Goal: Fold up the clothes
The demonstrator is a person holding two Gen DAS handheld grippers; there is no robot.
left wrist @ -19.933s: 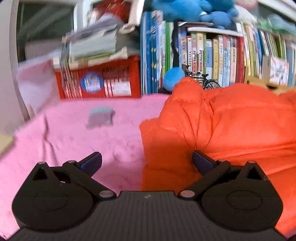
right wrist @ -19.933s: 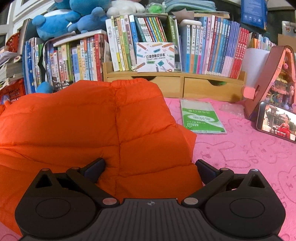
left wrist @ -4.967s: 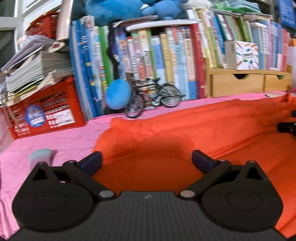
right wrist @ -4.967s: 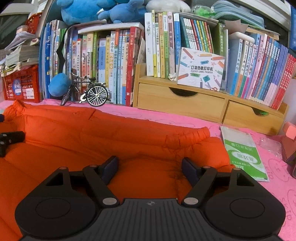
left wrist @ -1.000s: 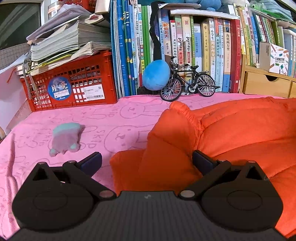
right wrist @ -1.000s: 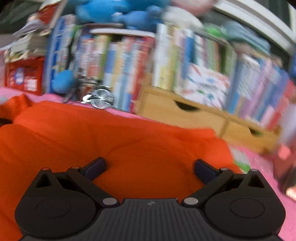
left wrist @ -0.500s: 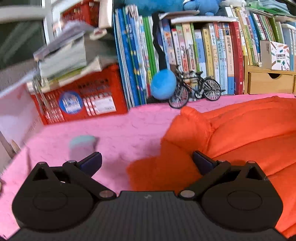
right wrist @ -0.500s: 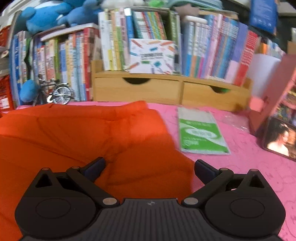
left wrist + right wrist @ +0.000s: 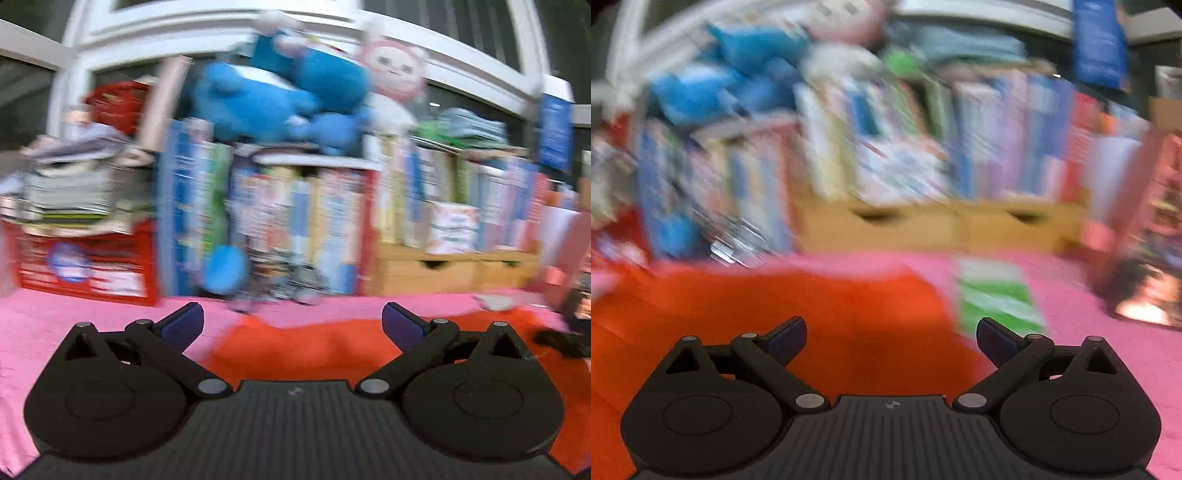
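Both frames blurry. I see the orange jacket lying low on the pink cloth, in front of the bookshelf. My left gripper is spread wide, holding nothing, above the jacket's left end; my right gripper likewise, over its right part. Folded or merely flattened, I can't tell. Any next grab needs an edge pinched cleanly.

Orange puffy jacket lies on pink cloth.
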